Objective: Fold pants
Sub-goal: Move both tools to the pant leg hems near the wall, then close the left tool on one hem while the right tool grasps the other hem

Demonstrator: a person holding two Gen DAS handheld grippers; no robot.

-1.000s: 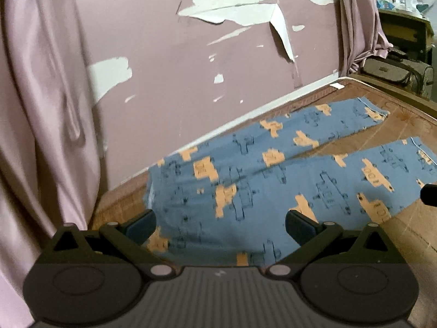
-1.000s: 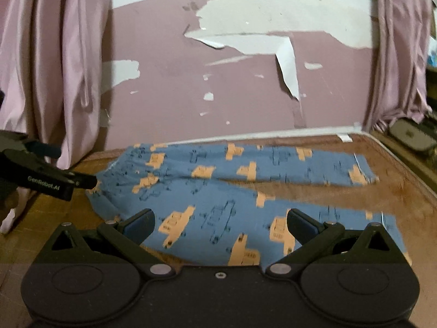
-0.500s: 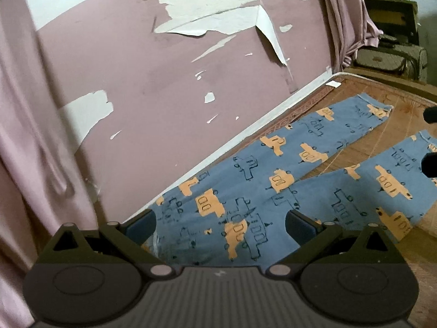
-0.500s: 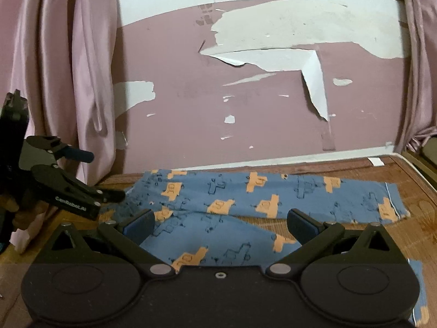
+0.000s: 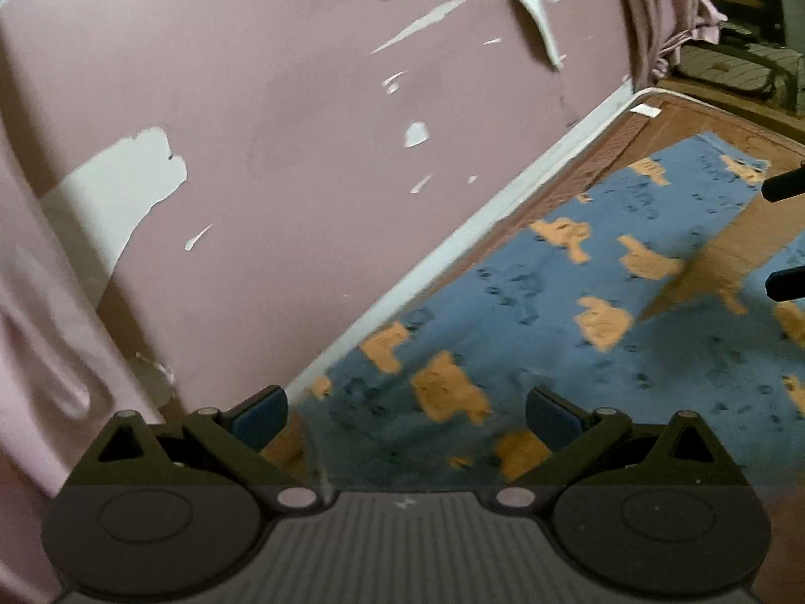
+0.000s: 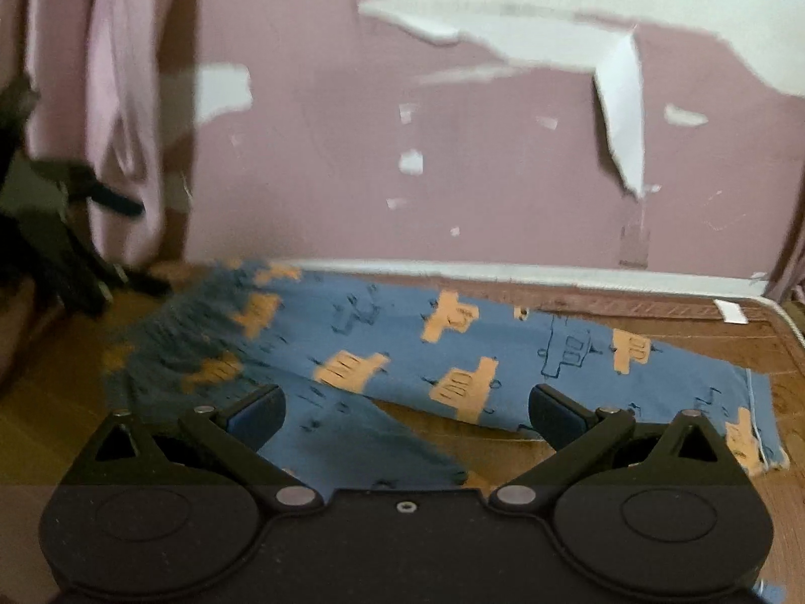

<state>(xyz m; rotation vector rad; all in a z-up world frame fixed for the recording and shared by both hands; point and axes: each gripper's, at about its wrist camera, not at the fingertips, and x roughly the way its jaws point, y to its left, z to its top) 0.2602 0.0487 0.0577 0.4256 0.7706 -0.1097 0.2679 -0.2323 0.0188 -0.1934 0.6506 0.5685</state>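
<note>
Both views have swung up toward the peeling pink wall (image 6: pixel 322 161) since a second ago, and the pants (image 6: pixel 453 352) now sit lower in frame. Those blue printed pants lie spread flat on the brown mat (image 6: pixel 679 317), legs apart in a V, likely laid out so one leg can be brought over the other. Left tool (image 5: pixel 406 415) hangs over the waist end, jaws spread wide, holding nothing. Right tool (image 6: pixel 406 412) hovers near the leg split, equally wide and empty.
</note>
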